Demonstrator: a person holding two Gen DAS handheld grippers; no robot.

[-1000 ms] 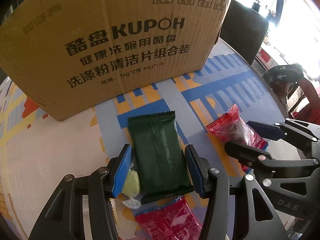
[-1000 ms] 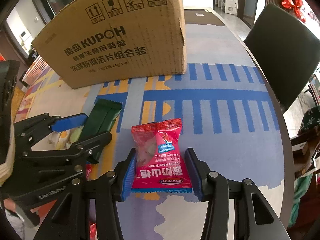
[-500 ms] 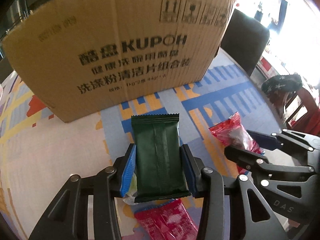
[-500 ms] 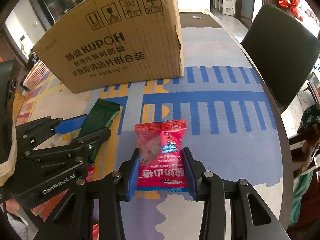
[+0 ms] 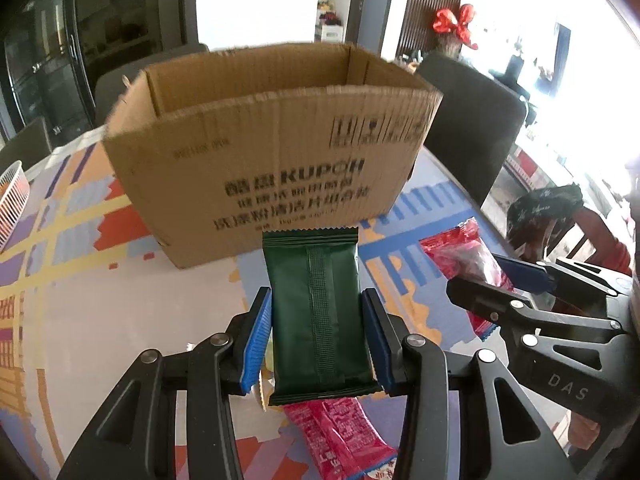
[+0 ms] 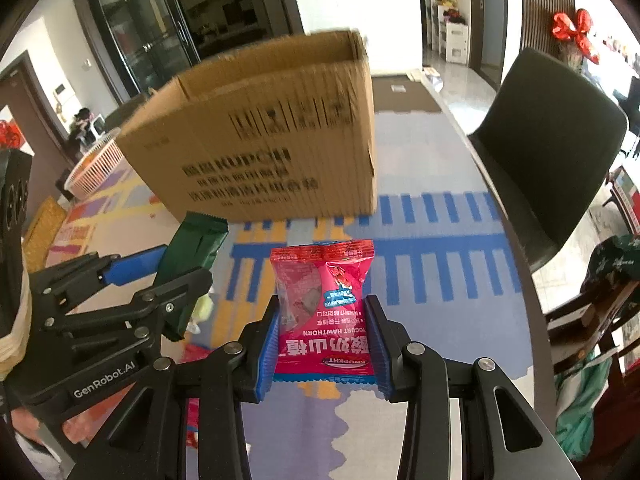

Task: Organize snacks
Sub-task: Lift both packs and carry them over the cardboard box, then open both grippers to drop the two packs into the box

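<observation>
Blue pads of the left tool (image 5: pixel 316 336) press against both long edges of a dark green snack packet (image 5: pixel 318 316), which sits clamped between them with its crimped top edge pointing away toward the box. Under that packet, close to the camera, a red snack wrapper (image 5: pixel 340 436) lies on the table (image 5: pixel 140 308), and a pale yellow-green sweet (image 6: pixel 205 307) shows beside it in the right wrist view. The right tool (image 6: pixel 325 338) is likewise closed on a red hawthorn snack bag (image 6: pixel 325 304), gripped at its two sides, its printed label upside down to the camera and its sealed top edge pointing forward. Both tools are held side by side above the table, the left one visible at the left of the right wrist view with the green packet in its grip. The table carries a patterned cover of blue, yellow, orange and lilac blocks. Farther on stands an open cardboard box (image 5: pixel 272 148) printed KUPOH, its top flaps absent from view and its inside walls showing. A white wire basket (image 6: pixel 94 166) sits left of the box. Dark chairs (image 6: pixel 548 152) stand past the table's edge.
</observation>
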